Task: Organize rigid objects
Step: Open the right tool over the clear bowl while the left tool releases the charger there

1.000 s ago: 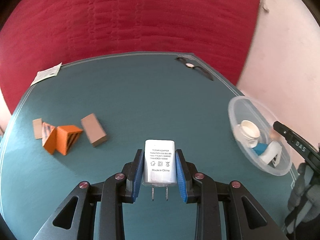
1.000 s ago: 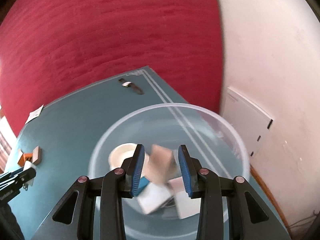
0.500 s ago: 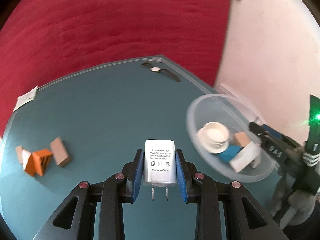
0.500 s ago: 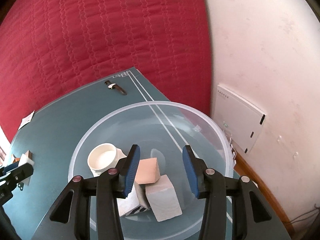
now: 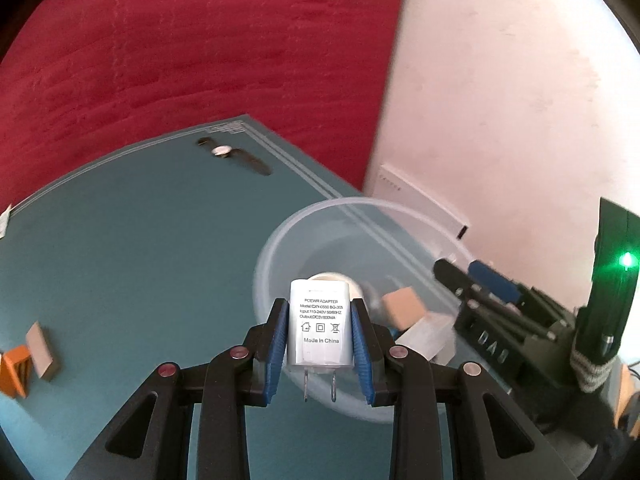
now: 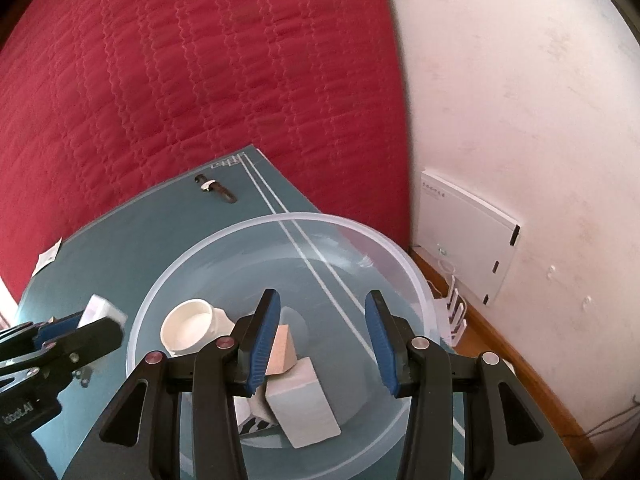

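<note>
Left gripper [image 5: 320, 344] jaws clamped on white rectangular power adapter [image 5: 320, 330], prongs toward camera, held at near rim of clear round plastic bowl [image 6: 248, 236]. Right gripper [image 6: 322, 340] jaws wide, holding nothing, over the bowl. In bowl: white round cup [image 6: 188, 328], tan wooden block [image 6: 282, 350], white rectangular block [image 6: 306, 408]. Bowl sits on teal surface [image 5: 140, 240]; black wristwatch [image 5: 236, 156] at far edge; orange block [image 5: 14, 368] and brown block [image 5: 40, 346] at left.
</note>
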{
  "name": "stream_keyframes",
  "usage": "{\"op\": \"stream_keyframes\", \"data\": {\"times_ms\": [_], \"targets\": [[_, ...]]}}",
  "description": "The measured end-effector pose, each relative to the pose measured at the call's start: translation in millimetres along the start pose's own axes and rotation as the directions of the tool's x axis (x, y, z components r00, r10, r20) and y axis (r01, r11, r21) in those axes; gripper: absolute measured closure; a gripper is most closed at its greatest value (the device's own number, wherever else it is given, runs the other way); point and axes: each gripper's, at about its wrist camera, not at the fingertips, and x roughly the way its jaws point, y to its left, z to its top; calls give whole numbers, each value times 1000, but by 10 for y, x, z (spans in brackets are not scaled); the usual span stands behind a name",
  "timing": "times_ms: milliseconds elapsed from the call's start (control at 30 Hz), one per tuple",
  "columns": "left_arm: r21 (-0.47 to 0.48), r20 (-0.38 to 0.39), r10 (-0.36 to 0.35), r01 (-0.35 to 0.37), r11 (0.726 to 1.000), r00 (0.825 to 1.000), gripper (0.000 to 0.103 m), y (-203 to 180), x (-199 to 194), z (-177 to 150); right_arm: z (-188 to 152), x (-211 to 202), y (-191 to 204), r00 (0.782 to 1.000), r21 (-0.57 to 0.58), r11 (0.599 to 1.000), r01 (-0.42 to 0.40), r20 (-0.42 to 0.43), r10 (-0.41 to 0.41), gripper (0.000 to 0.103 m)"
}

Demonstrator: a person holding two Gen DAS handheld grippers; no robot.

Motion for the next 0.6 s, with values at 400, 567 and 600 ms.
{"op": "stream_keyframes", "data": {"times_ms": [400, 567, 600], "targets": [[-85, 6, 10, -10, 996, 1000, 26, 173, 70, -49, 7, 1, -56, 1000, 10, 1000, -5, 7, 5, 57], [-109, -20, 36, -38, 993, 999, 26, 247, 37, -144, 10, -15, -32, 1000, 0, 1000, -8, 8, 8, 57], [-110, -22, 46, -48, 993, 999, 26, 255, 30, -163, 2, -28, -28, 1000, 0, 1000, -7, 8, 7, 57]]}}
